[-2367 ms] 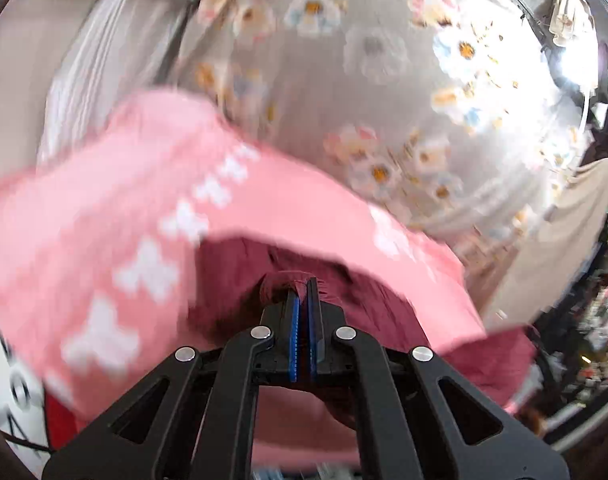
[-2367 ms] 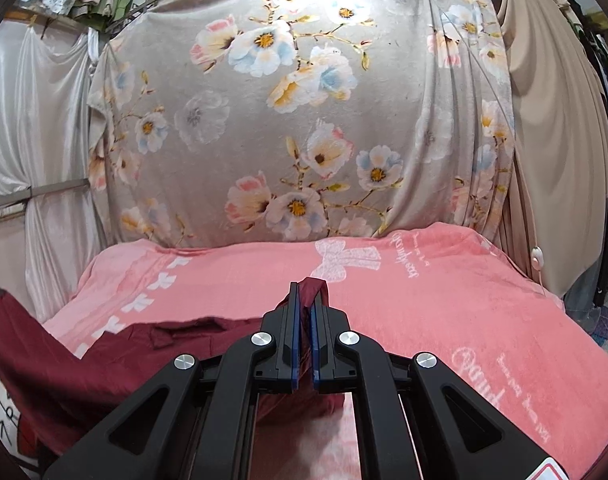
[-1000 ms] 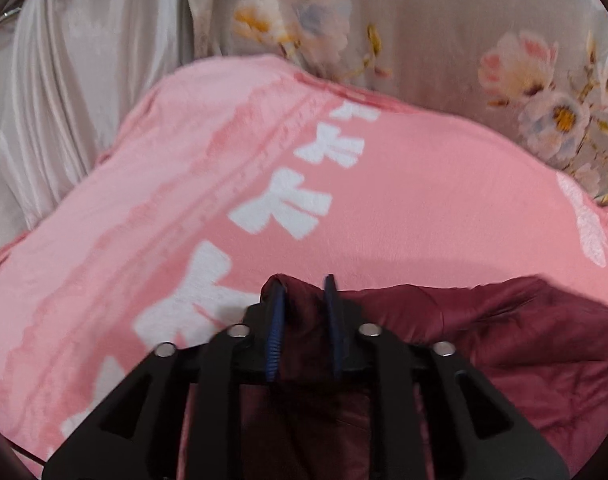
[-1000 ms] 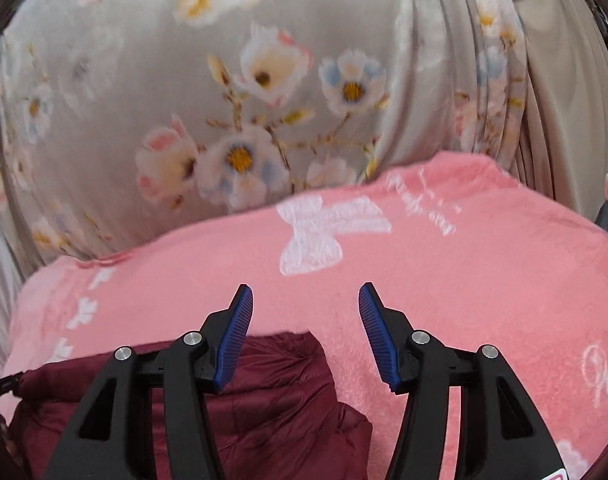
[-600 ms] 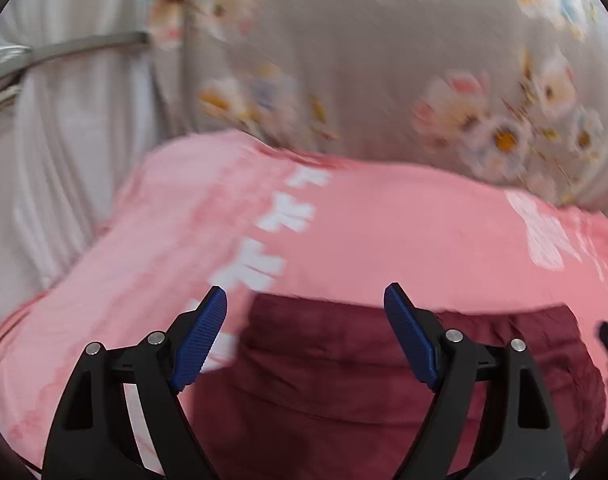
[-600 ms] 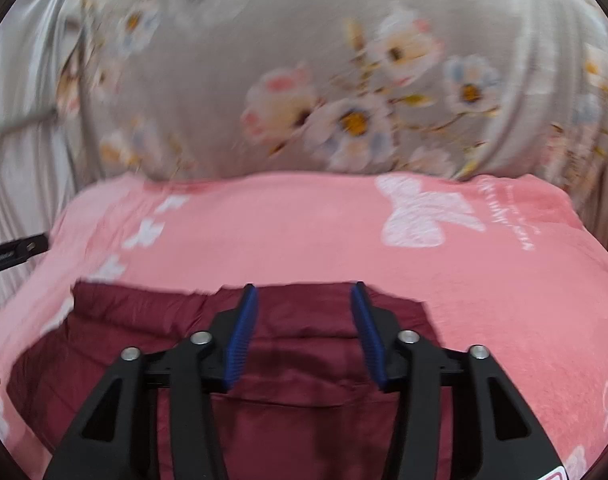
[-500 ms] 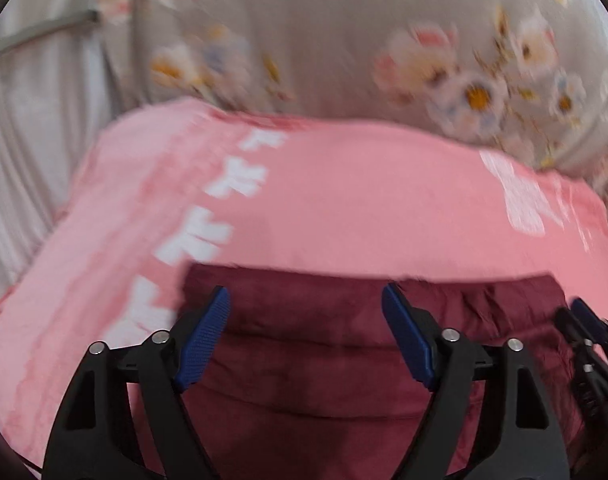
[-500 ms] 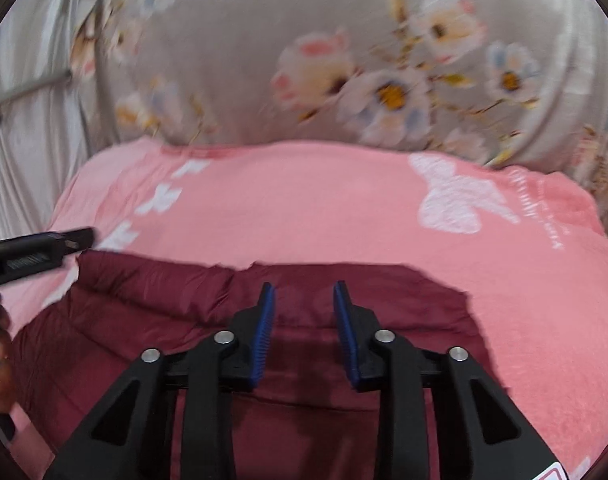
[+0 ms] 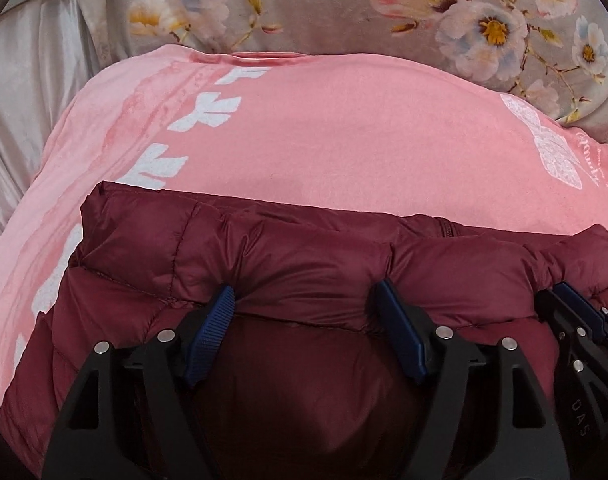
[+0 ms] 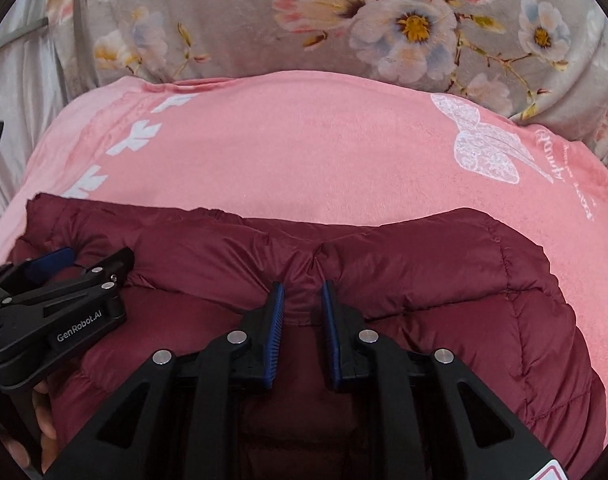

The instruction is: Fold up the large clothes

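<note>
Floral grey cloth (image 10: 240,20) hangs across the top of both views, and below it a pink blanket (image 10: 304,148) with white bows covers the bed. Across the lower half of each frame lies the maroon puffer jacket (image 9: 304,256), its doubled-over padded edge running left to right just ahead of my fingers.

My right gripper (image 10: 302,300) sits at the centre bottom of its view. Its jaws have just been closing, and a puckered ridge of the jacket's edge is now squeezed between the blue pads — a narrow pinch, which I judge is meant to lift the edge for the next fold.

My left gripper (image 9: 304,308) stands wide, its jaws having just been opening. The puffy fold bulges between the two blue fingers, which touch it at the sides without pinching. It grips nothing, as far as I can tell.

In the right wrist view that left gripper shows at the lower left, resting on the jacket; part of a hand (image 10: 40,436) shows beneath it.
</note>
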Available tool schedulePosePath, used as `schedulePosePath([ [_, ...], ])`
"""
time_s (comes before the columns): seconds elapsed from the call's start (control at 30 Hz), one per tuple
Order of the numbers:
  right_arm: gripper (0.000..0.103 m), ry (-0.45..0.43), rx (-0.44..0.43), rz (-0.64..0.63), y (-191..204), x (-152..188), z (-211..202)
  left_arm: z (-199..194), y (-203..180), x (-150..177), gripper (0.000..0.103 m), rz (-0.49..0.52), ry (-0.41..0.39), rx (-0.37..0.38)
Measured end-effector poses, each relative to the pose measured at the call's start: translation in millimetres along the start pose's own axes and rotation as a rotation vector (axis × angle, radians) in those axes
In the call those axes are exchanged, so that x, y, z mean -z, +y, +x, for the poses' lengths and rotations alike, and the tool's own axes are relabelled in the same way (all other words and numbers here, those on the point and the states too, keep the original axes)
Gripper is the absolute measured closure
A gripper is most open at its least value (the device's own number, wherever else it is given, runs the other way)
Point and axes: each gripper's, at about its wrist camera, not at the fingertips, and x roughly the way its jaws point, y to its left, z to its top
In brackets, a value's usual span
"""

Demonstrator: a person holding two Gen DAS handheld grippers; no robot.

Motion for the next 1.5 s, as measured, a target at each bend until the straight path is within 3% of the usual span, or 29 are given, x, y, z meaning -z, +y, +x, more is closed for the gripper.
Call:
schedulePosePath([
  [0.37, 0.085, 0.062, -0.015, -0.002, 0.1, 1.3, 12.6, 6.2, -3.2, 0.6, 0.027, 0.014, 0.021, -0.031],
  [1.27, 0.085, 0.063, 0.025, -0.02, 6.6, 2.1, 14.6, 10.6, -5.3, 0.6, 0.017, 0.019, 0.033, -0.092],
  [1.47, 0.081, 0.059, 0.128, -0.07, 22.1, 2.7, -2.4, 1.2, 6.8, -0.7, 0.017, 0.0, 0.07, -0.047],
  [1.5, 0.079, 0.031, 0.08, -0.048, 24.3, 4.6, -17.8, -7.6, 13.6, 0.2, 0.017, -0.007, 0.074, -0.031],
])
